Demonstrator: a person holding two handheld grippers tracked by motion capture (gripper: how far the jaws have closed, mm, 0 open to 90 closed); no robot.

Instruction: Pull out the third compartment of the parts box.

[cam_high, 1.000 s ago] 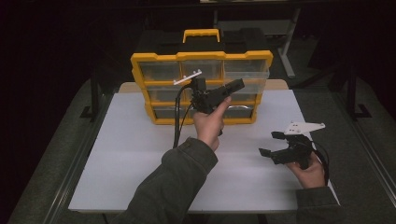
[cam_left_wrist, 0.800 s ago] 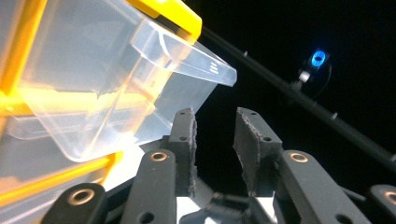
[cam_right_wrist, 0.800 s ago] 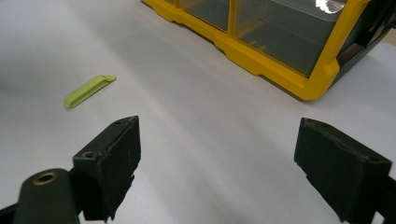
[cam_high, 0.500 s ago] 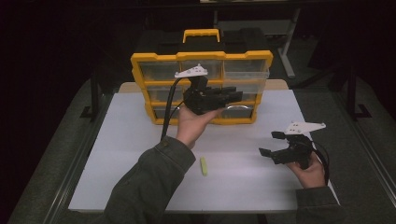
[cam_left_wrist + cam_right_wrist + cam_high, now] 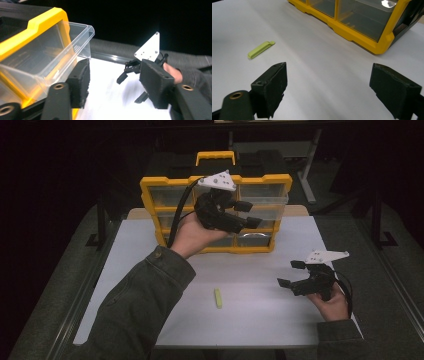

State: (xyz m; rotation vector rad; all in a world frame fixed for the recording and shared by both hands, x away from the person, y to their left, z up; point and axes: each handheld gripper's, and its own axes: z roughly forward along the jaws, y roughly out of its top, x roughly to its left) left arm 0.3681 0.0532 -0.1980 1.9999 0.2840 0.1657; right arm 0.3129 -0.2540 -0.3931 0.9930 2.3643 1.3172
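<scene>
Grey-green sleeve cloth covers my left forearm, which reaches up from the lower left of the high view to the left gripper (image 5: 247, 215), held in the air in front of the yellow drawer cabinet (image 5: 150, 195) at the far side of the white table (image 5: 130, 260). I see its jaws parted a moderate way with nothing between them, pointing toward the right half of the cabinet. In the left gripper view a clear plastic drawer (image 5: 62, 47) stands pulled out of the yellow frame, just beside the left jaw; I cannot tell whether the pad touches it.

Near the middle of the table, toward my side, a small lime-green clip-like piece (image 5: 218, 297) lies flat, well apart from both grippers and from the cabinet. It also shows in the right gripper view (image 5: 260, 49), beyond the left jaw.

Farther right, my right hand (image 5: 332, 302) holds the right gripper (image 5: 290, 274) low over the table, jaws spread wide and empty, aimed leftward. Its grey three-cornered plate (image 5: 326, 255) sits on top.
</scene>
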